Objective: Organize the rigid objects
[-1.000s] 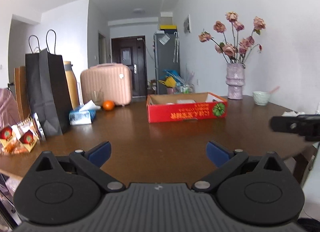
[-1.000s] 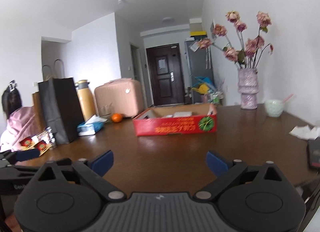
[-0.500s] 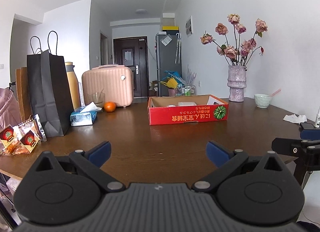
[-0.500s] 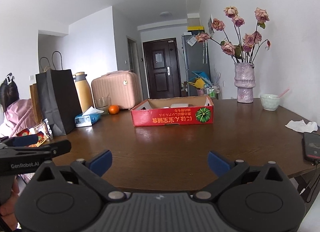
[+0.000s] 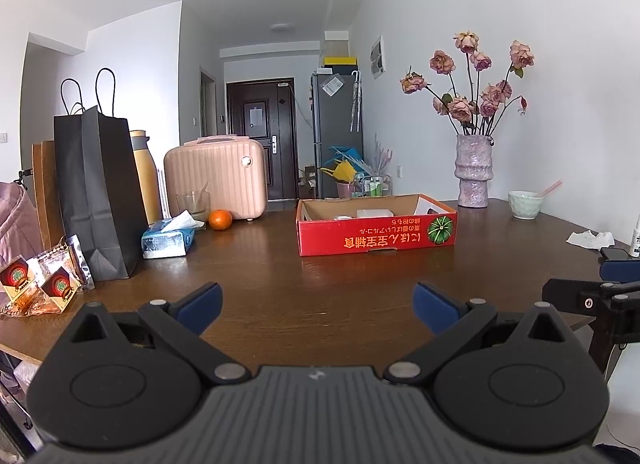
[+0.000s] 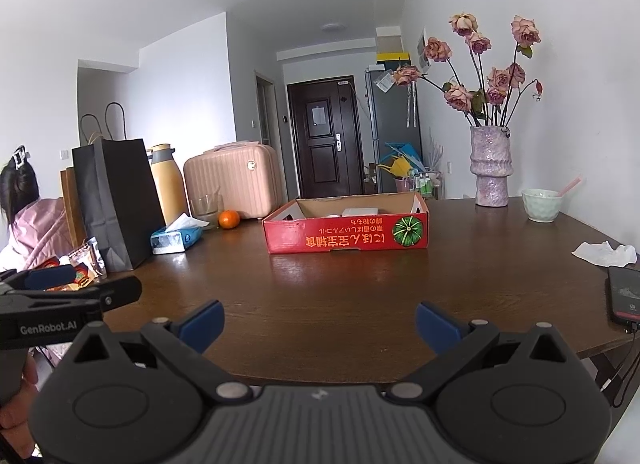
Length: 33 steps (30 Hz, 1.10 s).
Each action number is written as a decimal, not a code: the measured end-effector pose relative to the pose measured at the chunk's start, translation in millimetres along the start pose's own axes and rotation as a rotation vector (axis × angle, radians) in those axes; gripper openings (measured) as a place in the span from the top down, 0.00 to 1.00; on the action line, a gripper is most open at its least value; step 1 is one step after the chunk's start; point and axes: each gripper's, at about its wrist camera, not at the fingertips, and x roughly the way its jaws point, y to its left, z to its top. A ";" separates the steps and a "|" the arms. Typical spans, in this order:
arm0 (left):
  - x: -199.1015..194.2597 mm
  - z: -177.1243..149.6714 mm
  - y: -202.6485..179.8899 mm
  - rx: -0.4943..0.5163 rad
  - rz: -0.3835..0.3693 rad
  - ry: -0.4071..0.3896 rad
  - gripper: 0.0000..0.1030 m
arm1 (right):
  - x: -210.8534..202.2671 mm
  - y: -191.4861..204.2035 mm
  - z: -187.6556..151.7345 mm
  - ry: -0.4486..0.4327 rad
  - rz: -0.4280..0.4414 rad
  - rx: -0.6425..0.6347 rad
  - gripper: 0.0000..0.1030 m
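Both sets of fingers, left (image 5: pixel 316 300) and right (image 6: pixel 318 322), hang spread wide and empty above the near edge of the counter (image 6: pixel 360 296), aimed at the red cardboard box (image 6: pixel 347 238) straight ahead, which already holds a white packet (image 6: pixel 360 211). Bare wood lies between fingers and box; a black paper bag (image 5: pixel 100 192), tissue pack (image 5: pixel 168 240) and orange (image 5: pixel 220 220) crowd the counter left of the fingers, a phone (image 6: pixel 624 296) to their right.

— Where does the left wrist view look from?
— Low at the table's (image 5: pixel 320 288) near edge, facing along its own claw (image 5: pixel 316 302) toward the red box (image 5: pixel 376 230) straight ahead and the door beyond.

— And the right wrist view?
— Same direction and height, just beside it, its claw (image 6: pixel 318 322) a little closer to the box (image 6: pixel 346 234).

— What do they share?
— Table, box, black bag (image 5: pixel 98 192), vase (image 6: pixel 491 166); each catches the other claw at its frame's edge.
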 end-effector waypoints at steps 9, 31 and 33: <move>-0.7 0.6 -0.8 0.005 -0.006 -0.001 0.00 | 0.4 -0.9 0.4 0.001 -0.001 -0.002 0.01; -0.6 1.8 -2.1 0.011 0.002 -0.001 0.00 | 0.7 -1.8 -0.4 0.007 0.007 0.006 0.01; -0.9 1.6 -2.4 0.011 0.004 -0.001 0.00 | 0.5 -1.8 -0.4 0.005 0.006 0.005 0.01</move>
